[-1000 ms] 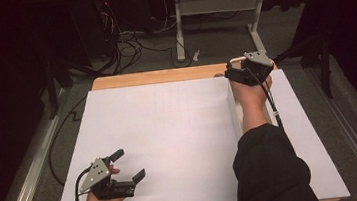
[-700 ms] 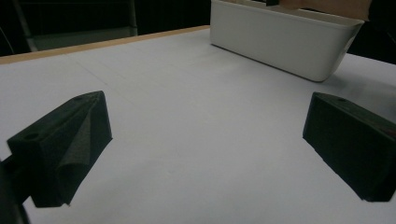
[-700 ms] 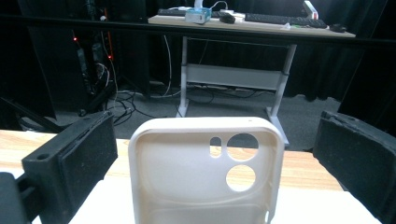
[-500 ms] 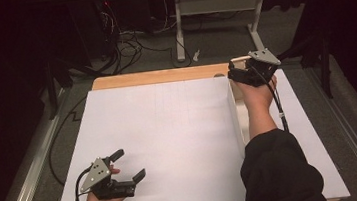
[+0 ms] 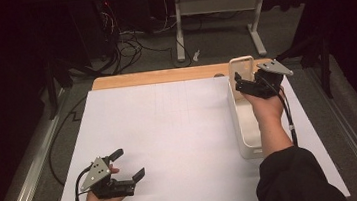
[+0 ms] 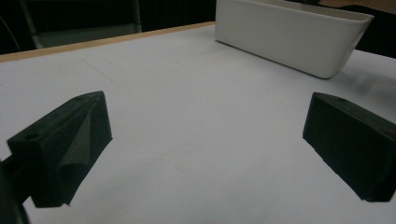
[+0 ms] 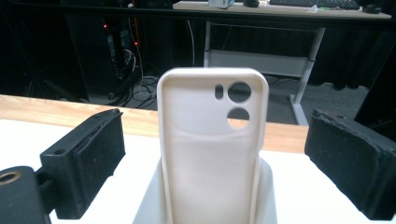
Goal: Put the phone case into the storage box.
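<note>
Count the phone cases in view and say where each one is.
1. The phone case stands upright at the far end of the white bin, between the open jaws of the right claw, not gripped. More could lie hidden inside the bin.

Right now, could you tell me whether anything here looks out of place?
Yes: a cream phone case stands upright at the far end of the white bin, poking above its rim. The open right gripper faces it.
</note>
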`<state>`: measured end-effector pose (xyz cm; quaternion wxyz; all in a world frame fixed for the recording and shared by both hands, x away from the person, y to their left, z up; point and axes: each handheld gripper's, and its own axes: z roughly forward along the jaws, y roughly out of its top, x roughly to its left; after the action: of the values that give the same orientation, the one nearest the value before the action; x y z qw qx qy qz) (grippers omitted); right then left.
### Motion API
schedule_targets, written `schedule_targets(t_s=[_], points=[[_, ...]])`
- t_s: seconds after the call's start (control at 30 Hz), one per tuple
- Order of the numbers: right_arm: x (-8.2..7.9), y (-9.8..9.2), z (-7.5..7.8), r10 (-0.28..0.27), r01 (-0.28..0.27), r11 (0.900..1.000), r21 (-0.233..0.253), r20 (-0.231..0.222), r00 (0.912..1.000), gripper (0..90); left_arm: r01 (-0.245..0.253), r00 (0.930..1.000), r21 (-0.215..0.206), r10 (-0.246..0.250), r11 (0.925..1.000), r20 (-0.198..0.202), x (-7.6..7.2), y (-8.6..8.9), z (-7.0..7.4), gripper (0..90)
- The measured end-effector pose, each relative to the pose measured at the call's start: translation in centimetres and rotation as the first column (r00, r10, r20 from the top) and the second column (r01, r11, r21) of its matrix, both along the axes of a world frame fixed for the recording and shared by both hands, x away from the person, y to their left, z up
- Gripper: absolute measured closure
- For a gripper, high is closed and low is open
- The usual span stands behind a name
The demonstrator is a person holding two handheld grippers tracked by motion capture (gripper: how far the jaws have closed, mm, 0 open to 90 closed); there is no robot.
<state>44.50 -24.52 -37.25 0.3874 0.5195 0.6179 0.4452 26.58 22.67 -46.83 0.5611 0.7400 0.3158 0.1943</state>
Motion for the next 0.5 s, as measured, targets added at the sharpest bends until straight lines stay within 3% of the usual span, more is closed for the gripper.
schedule_targets(t_s=[0.3,0.5], points=[[-2.6,-1.1,0.9,0.041,-0.040,0.998,0.047,-0.005,0.9992,1.3,-0.008,1.0000,0.033,0.008,0.9994,-0.002,0.0,-0.2,0.1,2.3],[-4.3,-1.3,1.4,0.076,-0.075,0.997,0.030,-0.017,0.9970,0.2,-0.023,0.9997,0.037,0.023,0.9990,-0.009,0.1,-0.1,0.1,2.2]])
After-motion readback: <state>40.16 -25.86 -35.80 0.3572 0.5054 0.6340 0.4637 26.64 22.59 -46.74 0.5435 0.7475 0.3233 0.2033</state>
